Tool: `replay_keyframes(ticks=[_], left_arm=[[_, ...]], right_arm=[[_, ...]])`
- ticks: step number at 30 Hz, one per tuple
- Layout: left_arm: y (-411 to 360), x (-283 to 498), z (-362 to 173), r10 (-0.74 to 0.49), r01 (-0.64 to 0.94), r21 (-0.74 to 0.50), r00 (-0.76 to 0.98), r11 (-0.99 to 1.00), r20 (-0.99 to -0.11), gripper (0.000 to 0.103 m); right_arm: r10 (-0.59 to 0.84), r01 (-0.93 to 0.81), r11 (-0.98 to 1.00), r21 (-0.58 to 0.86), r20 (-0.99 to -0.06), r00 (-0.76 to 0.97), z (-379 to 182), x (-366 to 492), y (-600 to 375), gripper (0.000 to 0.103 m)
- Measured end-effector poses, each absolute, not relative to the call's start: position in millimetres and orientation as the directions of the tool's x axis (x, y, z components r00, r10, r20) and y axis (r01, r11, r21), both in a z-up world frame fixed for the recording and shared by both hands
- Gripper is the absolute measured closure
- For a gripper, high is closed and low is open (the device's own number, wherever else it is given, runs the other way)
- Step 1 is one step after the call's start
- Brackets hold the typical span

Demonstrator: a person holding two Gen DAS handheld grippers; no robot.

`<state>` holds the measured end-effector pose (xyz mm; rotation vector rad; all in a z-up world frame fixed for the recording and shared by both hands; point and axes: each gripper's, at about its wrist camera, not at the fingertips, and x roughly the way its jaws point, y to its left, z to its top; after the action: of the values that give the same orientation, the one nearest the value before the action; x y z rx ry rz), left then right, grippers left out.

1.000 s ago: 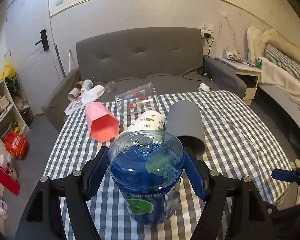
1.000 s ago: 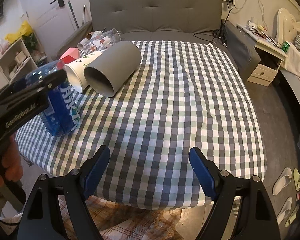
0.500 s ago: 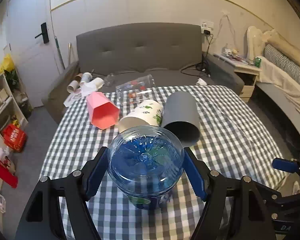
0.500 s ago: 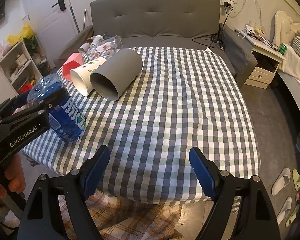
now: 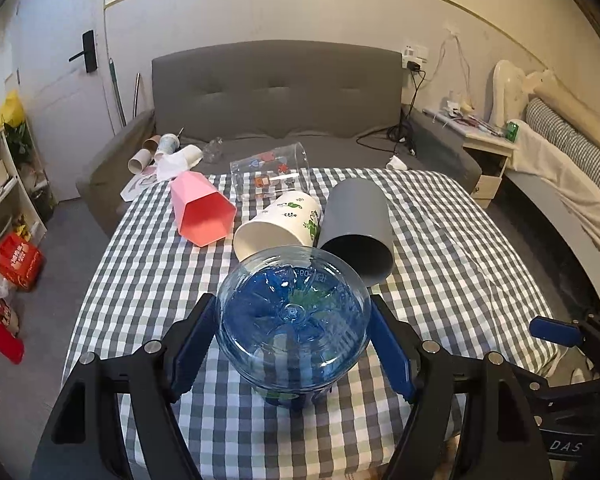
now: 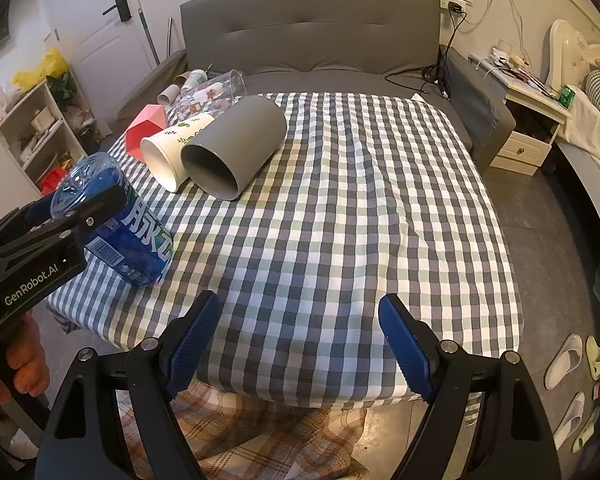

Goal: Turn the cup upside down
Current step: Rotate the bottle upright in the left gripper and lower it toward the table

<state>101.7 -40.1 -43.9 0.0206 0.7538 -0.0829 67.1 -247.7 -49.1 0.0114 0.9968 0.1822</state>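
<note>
Since a second ago the blue cup (image 5: 294, 326) has tipped further over in the left gripper (image 5: 292, 344), its clear base now facing the camera, and it sits low over the checked cloth (image 6: 360, 208) near the front edge. The tongs grip its sides. The right gripper (image 6: 300, 340) hangs wide open, holding nothing. Risk: the slick, rounded wall could slip from the grip, or the cup could land crooked and topple toward the grey cup (image 5: 356, 228).

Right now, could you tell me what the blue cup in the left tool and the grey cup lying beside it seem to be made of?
Blue cup: thin clear plastic, glossy; moulded radial ribs on its base, printed blue label, likely a cut bottle. Grey cup: opaque with a matte, even surface, probably plastic, though silicone or coated ceramic cannot be excluded.
</note>
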Motion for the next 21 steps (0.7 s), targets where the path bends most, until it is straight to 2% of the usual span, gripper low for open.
replay_keyframes(ticks=[13,21], left_arm=[[-39,91,-34,-0.089,0.089,-0.034,0.732,0.995,-0.675,0.026],[-29,80,-8,-0.103,0.078,-0.068,0.775,0.995,-0.624,0.026]], right_arm=[[0.160,-0.147,0.985,0.095,-0.824,0.544,-41,59,-247,0.021],[0.160,-0.153,0.984,0.085,-0.800,0.579,-23,46,-246,0.021]])
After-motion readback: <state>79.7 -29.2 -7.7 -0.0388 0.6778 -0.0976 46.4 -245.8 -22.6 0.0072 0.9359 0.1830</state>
